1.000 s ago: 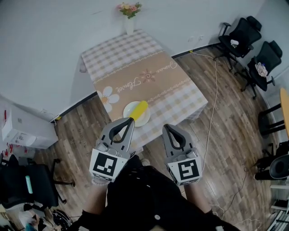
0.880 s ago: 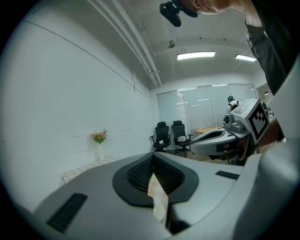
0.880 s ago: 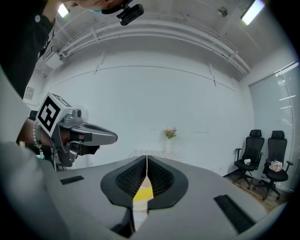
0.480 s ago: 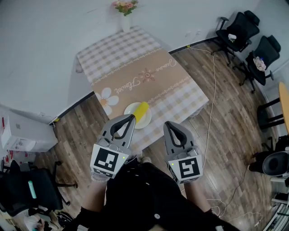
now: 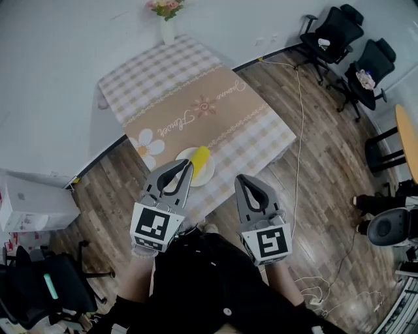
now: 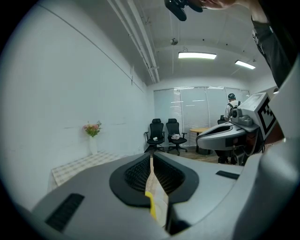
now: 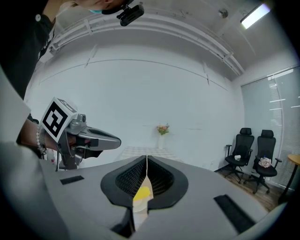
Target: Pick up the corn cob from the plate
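Note:
A yellow corn cob (image 5: 200, 157) lies on a white plate (image 5: 185, 157) near the front edge of the table (image 5: 183, 98), which has a checked cloth. My left gripper (image 5: 189, 164) is shut and empty, and in the head view its tips overlap the plate's near rim just left of the cob. My right gripper (image 5: 240, 179) is also shut and empty, and hangs off the table's front edge to the right of the plate. Through the slit of the right gripper (image 7: 146, 158) the corn cob (image 7: 142, 193) shows as a yellow patch. The left gripper (image 6: 151, 157) shows only a yellow sliver.
A vase of flowers (image 5: 166, 16) stands at the table's far end against the wall. Black office chairs (image 5: 333, 29) stand at the back right. A cable (image 5: 297, 130) runs along the wooden floor right of the table. A white box (image 5: 29, 199) sits at the left.
Both shut grippers have moved a little toward the table, and the left tips now reach the plate's near rim. The corn cob has stayed on the plate.

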A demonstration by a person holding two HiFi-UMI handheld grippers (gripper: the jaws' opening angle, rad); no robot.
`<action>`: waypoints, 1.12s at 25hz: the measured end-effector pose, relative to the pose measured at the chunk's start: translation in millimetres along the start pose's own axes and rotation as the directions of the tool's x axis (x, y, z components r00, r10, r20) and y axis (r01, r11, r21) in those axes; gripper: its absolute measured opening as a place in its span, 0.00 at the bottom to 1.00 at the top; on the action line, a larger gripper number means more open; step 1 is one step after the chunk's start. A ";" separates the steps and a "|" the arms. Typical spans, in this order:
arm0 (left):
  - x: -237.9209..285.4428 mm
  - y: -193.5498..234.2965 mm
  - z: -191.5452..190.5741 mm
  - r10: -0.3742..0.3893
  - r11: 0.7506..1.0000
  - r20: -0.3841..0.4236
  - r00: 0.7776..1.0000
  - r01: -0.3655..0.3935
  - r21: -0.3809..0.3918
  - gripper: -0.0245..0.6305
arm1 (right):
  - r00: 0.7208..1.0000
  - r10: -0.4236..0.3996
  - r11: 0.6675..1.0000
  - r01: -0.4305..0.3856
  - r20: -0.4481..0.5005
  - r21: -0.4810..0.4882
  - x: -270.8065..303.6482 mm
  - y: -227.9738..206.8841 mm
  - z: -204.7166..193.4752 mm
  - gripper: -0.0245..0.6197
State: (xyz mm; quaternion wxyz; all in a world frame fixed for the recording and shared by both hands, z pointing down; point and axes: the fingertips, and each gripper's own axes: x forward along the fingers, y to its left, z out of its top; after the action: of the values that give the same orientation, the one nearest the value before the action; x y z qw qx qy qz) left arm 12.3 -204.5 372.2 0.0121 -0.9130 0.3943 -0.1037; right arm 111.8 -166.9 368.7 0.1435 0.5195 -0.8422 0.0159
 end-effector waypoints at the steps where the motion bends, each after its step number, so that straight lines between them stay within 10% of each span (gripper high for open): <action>1: 2.3 1.7 -2.9 -0.001 1.000 -0.008 1.000 0.001 -0.005 0.06 | 1.000 -0.006 1.000 0.006 -0.007 0.001 -0.4 -0.1 -0.8 0.10; 28: 89.4 -2.2 -135.7 -0.177 0.978 -0.315 0.933 0.131 -0.160 0.37 | 0.976 -0.182 0.982 0.188 -0.120 0.038 -26.6 -17.6 -26.8 0.10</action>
State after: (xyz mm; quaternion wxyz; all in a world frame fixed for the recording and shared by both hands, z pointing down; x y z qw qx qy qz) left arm 46.5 -259.5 521.2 -0.1243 -0.9099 0.3241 -0.2272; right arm 144.5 -147.2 385.4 0.1800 0.5971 -0.7799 0.0533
